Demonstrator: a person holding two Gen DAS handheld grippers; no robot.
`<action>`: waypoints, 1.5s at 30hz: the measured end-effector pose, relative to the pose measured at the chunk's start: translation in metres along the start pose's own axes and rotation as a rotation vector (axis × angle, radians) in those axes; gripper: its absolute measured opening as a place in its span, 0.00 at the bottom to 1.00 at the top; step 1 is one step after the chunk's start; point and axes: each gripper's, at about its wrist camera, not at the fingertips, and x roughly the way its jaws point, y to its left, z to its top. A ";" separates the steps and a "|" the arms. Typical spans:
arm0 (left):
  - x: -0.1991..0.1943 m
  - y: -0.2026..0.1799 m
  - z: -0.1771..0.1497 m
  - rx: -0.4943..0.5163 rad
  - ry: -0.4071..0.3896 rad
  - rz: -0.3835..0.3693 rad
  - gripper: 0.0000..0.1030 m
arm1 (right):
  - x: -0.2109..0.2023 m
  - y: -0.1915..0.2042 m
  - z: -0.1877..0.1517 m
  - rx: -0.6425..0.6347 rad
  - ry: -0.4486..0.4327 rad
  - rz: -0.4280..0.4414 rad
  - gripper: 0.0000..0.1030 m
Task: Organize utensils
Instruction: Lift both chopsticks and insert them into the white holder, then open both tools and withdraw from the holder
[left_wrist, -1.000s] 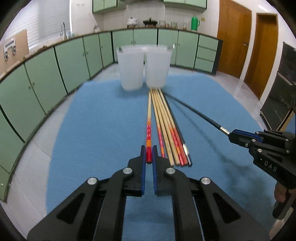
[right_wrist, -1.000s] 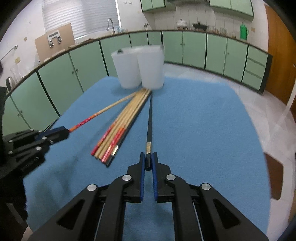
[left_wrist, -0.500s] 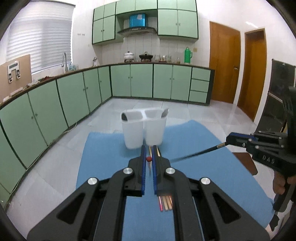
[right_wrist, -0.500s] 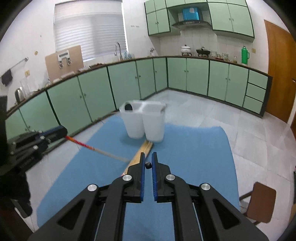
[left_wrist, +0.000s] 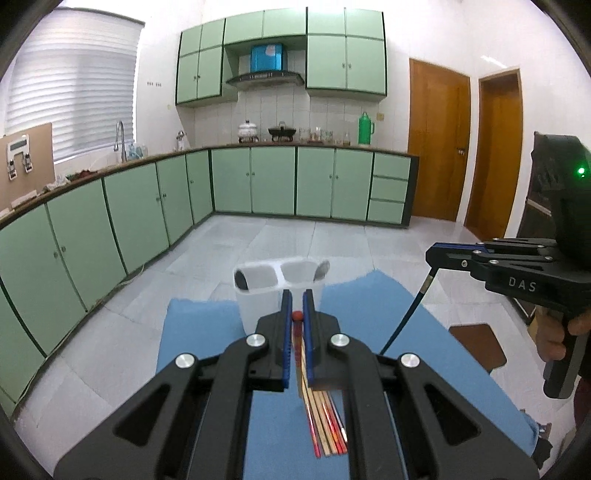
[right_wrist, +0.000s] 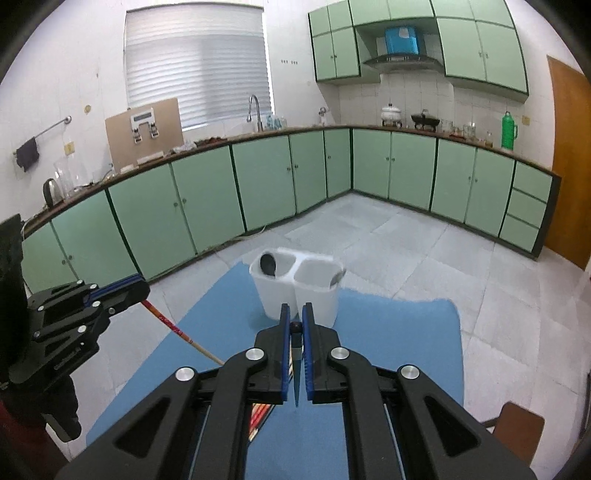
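Both chopsticks now lifted off the blue surface (left_wrist: 369, 295): left gripper (left_wrist: 297, 317) clamps the red-tipped one (right_wrist: 173, 326), right gripper (right_wrist: 295, 326) the black one (left_wrist: 406, 314); white two-compartment holder (right_wrist: 295, 291) next.

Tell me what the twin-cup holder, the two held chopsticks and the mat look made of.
Twin-cup holder: likely plastic, milky and translucent, matte.
Red-ended chopstick in the left gripper: probably wood or bamboo, pale shaft with painted red end.
Dark chopstick in the right gripper: unclear; smooth dark coating, metallic-looking band.
Blue mat: seemingly fabric or foam, matte.
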 end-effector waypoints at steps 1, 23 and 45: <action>-0.001 0.001 0.005 0.000 -0.012 0.001 0.05 | -0.003 -0.001 0.007 -0.003 -0.016 0.000 0.06; 0.085 0.016 0.128 0.012 -0.245 0.085 0.04 | 0.062 -0.014 0.146 -0.008 -0.210 -0.047 0.06; 0.143 0.049 0.088 -0.031 -0.082 0.079 0.35 | 0.105 -0.037 0.102 0.023 -0.127 -0.060 0.31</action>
